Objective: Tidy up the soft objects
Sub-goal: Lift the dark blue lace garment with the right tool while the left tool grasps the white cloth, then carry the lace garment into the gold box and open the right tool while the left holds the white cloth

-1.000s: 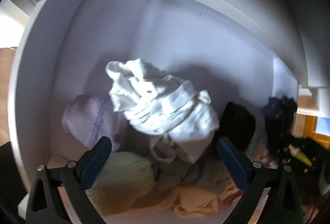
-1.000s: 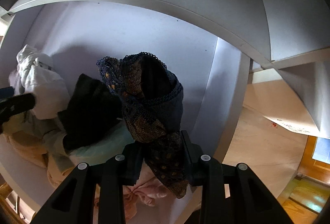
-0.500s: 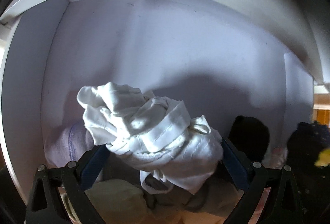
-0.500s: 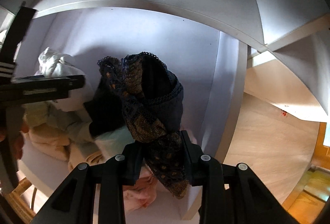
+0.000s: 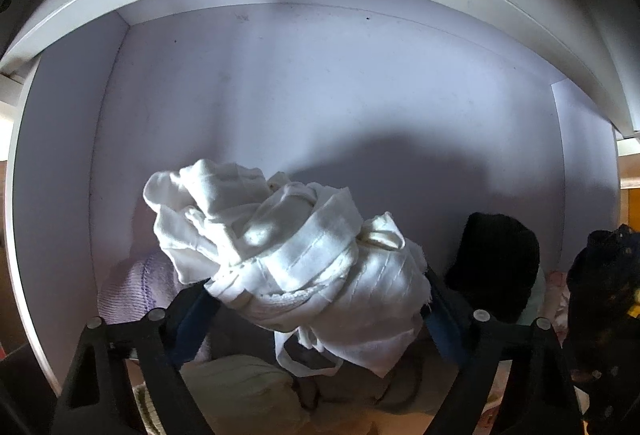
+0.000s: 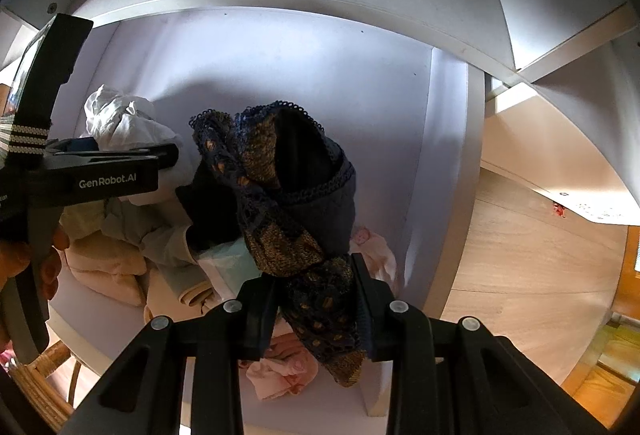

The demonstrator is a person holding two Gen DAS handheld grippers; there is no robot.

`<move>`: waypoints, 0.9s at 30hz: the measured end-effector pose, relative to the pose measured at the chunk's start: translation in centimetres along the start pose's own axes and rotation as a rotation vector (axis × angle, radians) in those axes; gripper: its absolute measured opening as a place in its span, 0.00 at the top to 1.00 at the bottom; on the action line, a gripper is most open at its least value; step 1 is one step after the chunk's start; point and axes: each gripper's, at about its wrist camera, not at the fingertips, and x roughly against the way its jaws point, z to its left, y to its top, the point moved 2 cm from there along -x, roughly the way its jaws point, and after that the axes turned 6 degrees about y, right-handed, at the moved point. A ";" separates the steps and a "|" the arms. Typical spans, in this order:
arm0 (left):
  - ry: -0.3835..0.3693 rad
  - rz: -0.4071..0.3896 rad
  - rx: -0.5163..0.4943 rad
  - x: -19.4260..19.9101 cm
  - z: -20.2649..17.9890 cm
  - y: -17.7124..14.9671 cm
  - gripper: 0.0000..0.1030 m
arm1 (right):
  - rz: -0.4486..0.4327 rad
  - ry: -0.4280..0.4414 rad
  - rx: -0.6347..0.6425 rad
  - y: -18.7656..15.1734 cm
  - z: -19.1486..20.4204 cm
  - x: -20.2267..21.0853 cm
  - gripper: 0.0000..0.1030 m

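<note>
Two grippers, both loaded: my left gripper has just closed its jaws onto the white bundle at twelve o'clock, ready for lifting; my right gripper clamps the dark lace garment inside the white drawer.

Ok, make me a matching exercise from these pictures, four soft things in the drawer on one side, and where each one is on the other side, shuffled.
Things:
1. white bundle
2. dark lace garment
3. black item
4. lilac knit piece

Places:
A. between the right gripper's pads
B. low by the drawer's left wall, behind the white bundle
C. between the left gripper's blue pads, which have just been closing on it
D. resting in the pile between the two grippers

Pairs: 1-C, 2-A, 3-D, 4-B
</note>
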 end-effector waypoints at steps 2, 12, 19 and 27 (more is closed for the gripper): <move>0.008 0.000 -0.004 0.2 -0.2 0.1 0.17 | -0.001 0.002 -0.001 -0.9 1.4 1.3 0.69; 0.037 0.029 -0.006 0.3 0.7 -0.7 0.24 | -0.018 0.062 -0.053 -2.3 1.0 3.0 0.69; 0.010 0.058 0.028 -0.3 0.8 -0.2 0.24 | -0.029 0.140 -0.118 -4.5 0.4 4.2 0.69; 0.003 0.076 0.016 -0.9 -0.5 0.9 0.22 | -0.080 0.294 -0.194 -6.4 -0.6 9.6 0.69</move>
